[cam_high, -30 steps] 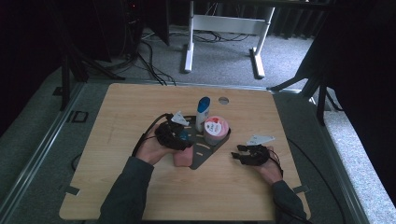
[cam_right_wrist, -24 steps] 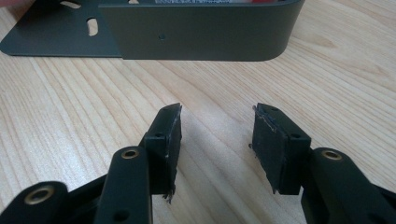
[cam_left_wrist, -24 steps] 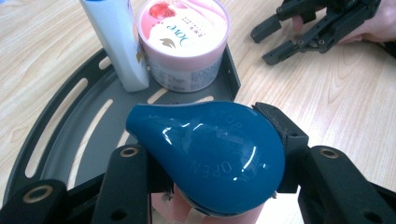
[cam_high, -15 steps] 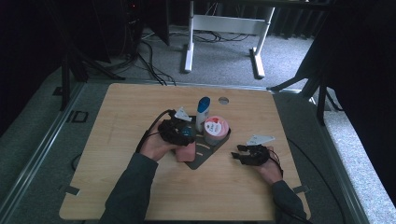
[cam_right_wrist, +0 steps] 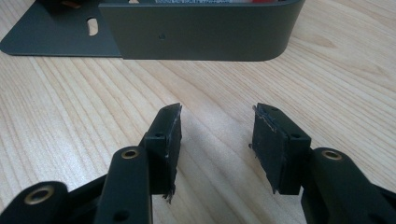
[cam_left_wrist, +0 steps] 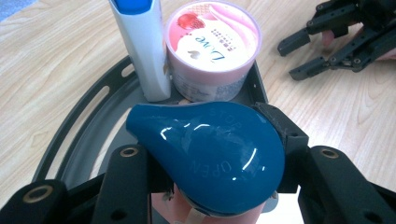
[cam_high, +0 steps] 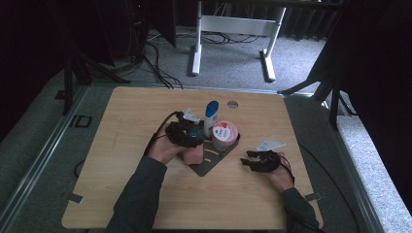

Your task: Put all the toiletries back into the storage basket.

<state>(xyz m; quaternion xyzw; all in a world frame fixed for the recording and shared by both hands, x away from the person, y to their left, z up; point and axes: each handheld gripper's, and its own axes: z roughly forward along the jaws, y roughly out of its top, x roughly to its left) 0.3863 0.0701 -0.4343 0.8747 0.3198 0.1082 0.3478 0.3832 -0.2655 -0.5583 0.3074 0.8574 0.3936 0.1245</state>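
Trouble was most likely at the blue cap [cam_left_wrist: 210, 156]: the left gripper [cam_high: 187, 136] had its jaws clamped on either side of that glossy teardrop-shaped top, and the rounded, slick sides looked like something that could squirt out of the grip if the squeeze went off-centre. The cap sat on a pink bottle [cam_high: 194, 154] standing on the near part of the dark tray [cam_high: 214, 162], around the middle of the surface [cam_high: 126, 111]. Just beyond it, toward the tray's far corner, stood a white tube with a blue top [cam_left_wrist: 140, 46] and a pink-lidded tub [cam_left_wrist: 212, 44], touching or nearly so. Any sideways swing of the bottle could have knocked the tall tube over, since it looked narrow at the base and top-heavy. Lettering on the cap read OPEN and STOP, so a twist might also have loosened it rather than moved the bottle.

Over at the tray's right side, the right gripper [cam_high: 260, 160] rested on the wood with its jaws apart and nothing between them, facing the tray wall [cam_right_wrist: 201, 28].

Against half a second before, the left hand [cam_high: 163, 148] had shifted only slightly around the bottle; the right gripper lay just where it had been, and tube and tub had not moved.
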